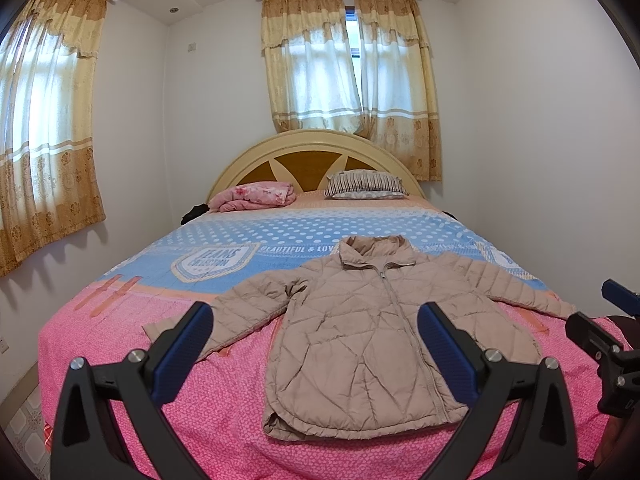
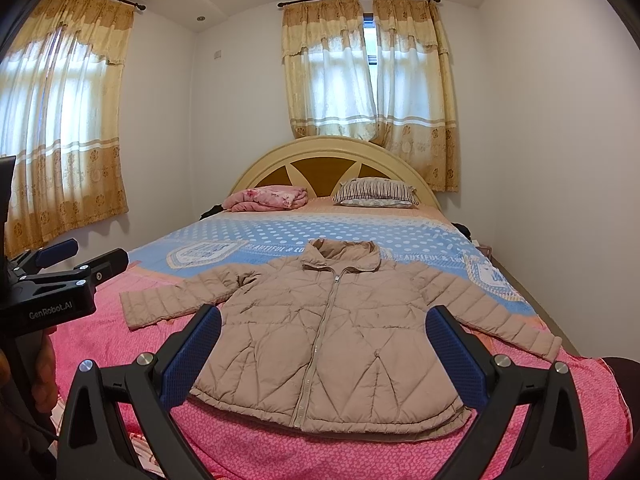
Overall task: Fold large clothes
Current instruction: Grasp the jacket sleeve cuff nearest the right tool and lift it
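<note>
A beige quilted puffer jacket (image 1: 360, 332) (image 2: 332, 332) lies flat on the bed, front up, zipped, collar toward the headboard, both sleeves spread sideways. My left gripper (image 1: 316, 320) hovers open above the foot of the bed, short of the jacket's hem, nothing between its blue pads. My right gripper (image 2: 324, 320) is likewise open and empty over the near hem. In the right wrist view the left gripper (image 2: 80, 256) shows at the left edge; in the left wrist view the right gripper (image 1: 600, 312) shows at the right edge.
The bed (image 1: 160, 360) has a pink and blue spread. A folded pink blanket (image 1: 256, 196) and a striped pillow (image 1: 364, 186) lie by the cream headboard (image 1: 316, 148). White walls stand close on both sides; curtained windows (image 1: 348, 64) are behind and to the left.
</note>
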A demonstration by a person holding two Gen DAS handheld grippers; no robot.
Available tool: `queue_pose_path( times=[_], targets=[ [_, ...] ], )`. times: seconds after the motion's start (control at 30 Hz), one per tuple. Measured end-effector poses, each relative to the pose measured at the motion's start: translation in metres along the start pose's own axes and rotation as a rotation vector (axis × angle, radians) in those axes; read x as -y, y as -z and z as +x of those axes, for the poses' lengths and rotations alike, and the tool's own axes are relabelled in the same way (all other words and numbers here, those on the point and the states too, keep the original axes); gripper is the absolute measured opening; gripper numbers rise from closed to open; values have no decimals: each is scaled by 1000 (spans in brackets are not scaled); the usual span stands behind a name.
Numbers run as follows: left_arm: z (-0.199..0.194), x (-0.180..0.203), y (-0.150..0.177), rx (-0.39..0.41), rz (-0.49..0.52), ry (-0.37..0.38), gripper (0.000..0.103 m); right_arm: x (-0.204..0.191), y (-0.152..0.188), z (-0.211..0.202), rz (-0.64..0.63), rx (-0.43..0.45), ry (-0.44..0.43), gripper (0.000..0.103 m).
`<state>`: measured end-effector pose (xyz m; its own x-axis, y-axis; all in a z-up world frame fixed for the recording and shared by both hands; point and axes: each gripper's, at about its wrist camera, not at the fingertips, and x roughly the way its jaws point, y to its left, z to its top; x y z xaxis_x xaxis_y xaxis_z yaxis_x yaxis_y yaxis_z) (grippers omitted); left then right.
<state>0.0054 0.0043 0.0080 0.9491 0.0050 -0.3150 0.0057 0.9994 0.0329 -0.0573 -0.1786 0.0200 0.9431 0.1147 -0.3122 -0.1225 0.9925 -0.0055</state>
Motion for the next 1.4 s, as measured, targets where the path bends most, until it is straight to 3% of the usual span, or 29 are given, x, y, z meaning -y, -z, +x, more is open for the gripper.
queue_pose_path(
  times=[0.27,0.47,0.67,0.83,0.9,0.97,1.03,1.17,1.27,1.4],
  targets=[
    [29,1,8,-56,-17,24,103,11,14,25,15,-41,0,102],
    [73,23,24,-75,29,36,103,59,38,66,92,-116,48,102],
    [128,43,39,-79,64,30,103,161,75,116,287,-240,166,102],
    [176,48,45,-131,56,7,103,236,94,138,387,-300,277,101],
    [191,50,47,-145,59,8,103,273,97,143,465,-319,331,98],
    [207,51,49,-163,66,6,103,311,97,148,530,-332,391,87],
    [220,53,53,-177,78,5,103,347,96,152,598,-339,438,86],
    [240,48,62,-223,75,-1,103,398,95,164,660,-347,516,86],
    [247,43,71,-256,72,-6,103,424,100,178,714,-373,506,86],
    [252,37,72,-273,52,0,103,442,112,200,747,-439,517,78]
  ],
)
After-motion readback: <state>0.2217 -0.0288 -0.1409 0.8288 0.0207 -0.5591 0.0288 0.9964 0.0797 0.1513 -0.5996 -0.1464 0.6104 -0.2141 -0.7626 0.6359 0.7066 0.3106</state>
